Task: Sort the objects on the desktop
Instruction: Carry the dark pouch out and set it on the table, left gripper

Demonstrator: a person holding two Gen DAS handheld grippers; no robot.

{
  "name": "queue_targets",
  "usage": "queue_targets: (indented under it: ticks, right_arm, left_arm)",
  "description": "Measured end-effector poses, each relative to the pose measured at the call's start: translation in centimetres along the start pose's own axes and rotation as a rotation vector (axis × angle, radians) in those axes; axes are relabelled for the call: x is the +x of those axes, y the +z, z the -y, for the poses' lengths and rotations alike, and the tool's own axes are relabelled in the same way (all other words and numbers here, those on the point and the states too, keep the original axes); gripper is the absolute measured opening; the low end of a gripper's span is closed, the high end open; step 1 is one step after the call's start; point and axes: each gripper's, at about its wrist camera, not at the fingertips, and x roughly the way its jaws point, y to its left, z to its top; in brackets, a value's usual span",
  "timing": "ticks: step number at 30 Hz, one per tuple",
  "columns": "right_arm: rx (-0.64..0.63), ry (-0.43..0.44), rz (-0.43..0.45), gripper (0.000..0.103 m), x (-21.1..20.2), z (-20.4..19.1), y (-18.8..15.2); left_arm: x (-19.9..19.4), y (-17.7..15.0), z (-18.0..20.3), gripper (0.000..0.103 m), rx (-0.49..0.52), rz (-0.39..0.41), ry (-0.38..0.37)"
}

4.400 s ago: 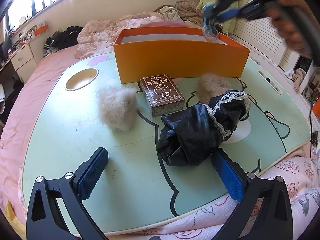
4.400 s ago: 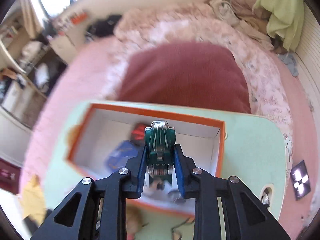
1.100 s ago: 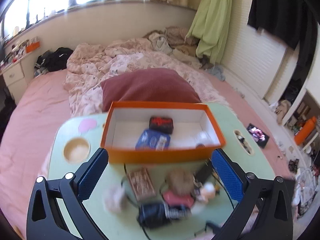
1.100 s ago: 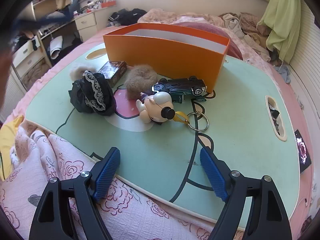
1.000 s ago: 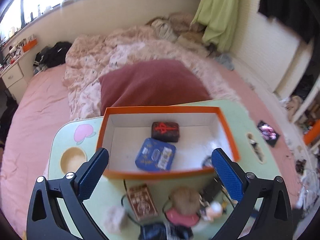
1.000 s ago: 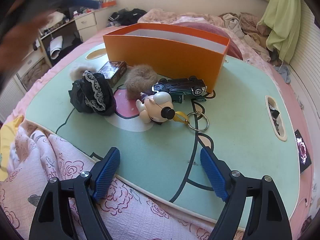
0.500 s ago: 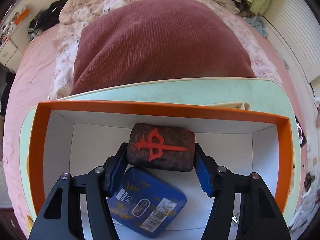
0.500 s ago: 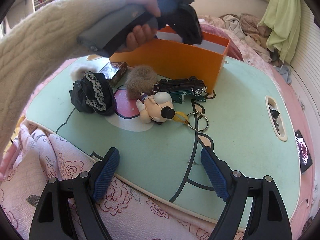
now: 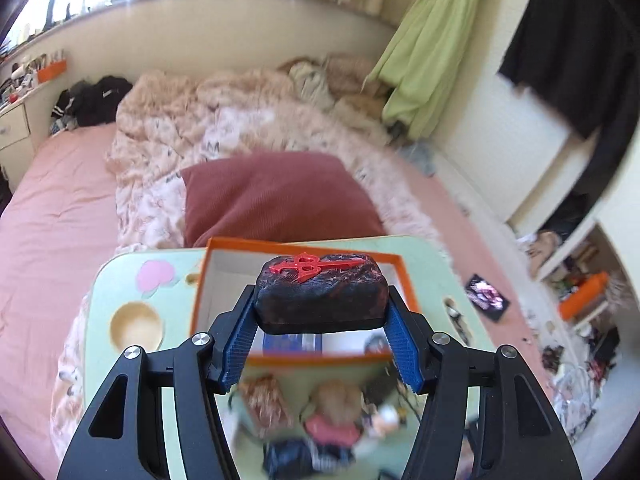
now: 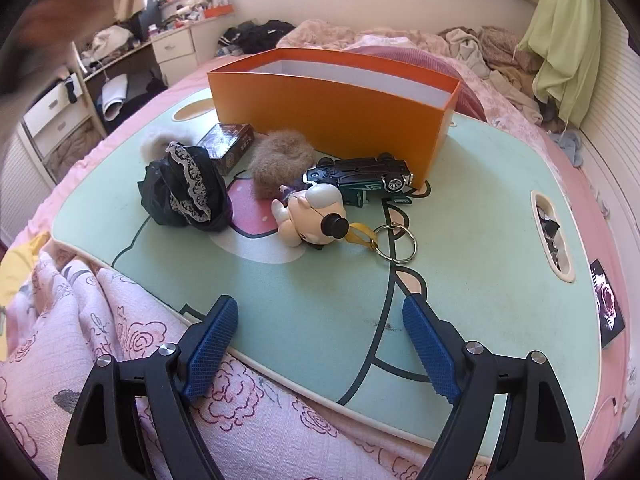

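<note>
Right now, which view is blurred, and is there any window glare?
Left wrist view: held dark box sharp between the left gripper pads, table items below smeared, window top left blown out. Right wrist view: table crisp; only the hand top left blurs.

left gripper (image 9: 321, 322) clamped; right gripper (image 10: 320, 344) fingers spread

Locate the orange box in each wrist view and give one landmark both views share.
Left wrist: orange box sits at centre, seen from above and blurred, partly hidden behind the dark case gripped in the left hand-held gripper.
Right wrist: the box stands upper centre, its long side facing the camera, behind the toy car.
Shared landmark: maroon pillow beyond the box.
</note>
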Motion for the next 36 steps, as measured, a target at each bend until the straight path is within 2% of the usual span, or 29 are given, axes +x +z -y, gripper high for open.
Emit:
queue_targets:
  ticks: [3,5,6,10,13,14,15,16,19,22,24,25,26,27,28,29,31,32,33,36]
  right_arm:
    - [0.0,-0.001,0.0,0.085,0.0,0.0,0.0]
    - [0.001,0.0,0.0,0.085,0.0,0.0,0.0]
    - [0.0,0.0,0.0,0.085,0.0,0.0,0.0]
    - [0.001,0.0,0.001,0.085,0.0,0.0,0.0]
    - [0.012,-0.006,0.005,0.085,0.0,0.0,0.0]
    - [0.012,-0.006,0.006,0.085,0.0,0.0,0.0]
    - [0.012,-0.008,0.005,0.085,0.0,0.0,0.0]
    - [0.011,-0.008,0.006,0.085,0.0,0.0,0.0]
    - [0.013,-0.007,0.007,0.085,0.0,0.1,-0.1]
    - [0.014,-0.007,0.007,0.086,0.1,0.1,-0.1]
    - [0.013,-0.007,0.007,0.086,0.1,0.1,-0.1]
    - [0.013,-0.008,0.007,0.086,0.1,0.1,-0.1]
    - [0.014,-0.008,0.007,0.086,0.1,0.1,-0.1]
    - [0.014,-0.008,0.008,0.086,0.1,0.1,-0.1]
    - [0.015,-0.008,0.008,0.086,0.1,0.1,-0.1]
    - [0.015,-0.008,0.007,0.086,0.1,0.1,-0.1]
    - [0.015,-0.008,0.008,0.086,0.1,0.1,-0.1]
    - [0.015,-0.008,0.008,0.086,0.1,0.2,-0.1]
    - [0.016,-0.008,0.006,0.086,0.1,0.2,-0.1]
    - [0.019,-0.008,0.007,0.086,0.1,0.3,-0.3]
  left_arm:
    - [-1.9,-3.9,-1.0,0.061,0.003,0.021,0.088]
    - [-1.6,-7.4,-1.3,0.061,0.017,0.004,0.193]
    - [-1.2,-9.1,-1.6,0.061,0.01,-0.015,0.208]
    - [1.4,-14.0,-3.3,0.061,-0.075,-0.115,0.196]
    - [3.6,-16.6,-2.6,0.061,-0.036,-0.182,0.159]
    - [4.2,-16.9,-2.1,0.061,-0.008,-0.196,0.161]
    - [4.5,-16.9,-1.1,0.061,0.041,-0.166,0.198]
    - [4.9,-16.6,-0.7,0.061,0.056,-0.169,0.202]
    - [6.5,-15.6,0.1,0.062,0.061,-0.167,0.174]
    - [7.3,-15.3,0.6,0.062,0.094,-0.168,0.241]
    - [6.6,-15.5,0.8,0.063,0.105,-0.14,0.27]
    - [6.0,-15.6,0.7,0.067,0.103,-0.115,0.284]
    - [5.4,-15.8,0.6,0.077,0.096,-0.09,0.295]
    - [4.7,-15.9,0.3,0.083,0.082,-0.057,0.307]
    - [3.8,-16.6,-0.2,0.087,0.07,-0.038,0.309]
    - [3.7,-16.8,-0.6,0.088,0.061,-0.035,0.302]
    - [4.5,-17.3,-1.1,0.088,0.05,-0.086,0.278]
    - [5.4,-17.6,-1.3,0.095,0.048,-0.135,0.269]
    - [5.5,-17.7,-1.2,0.102,0.063,-0.123,0.277]
    - [5.5,-17.3,-1.3,0.103,0.061,-0.129,0.262]
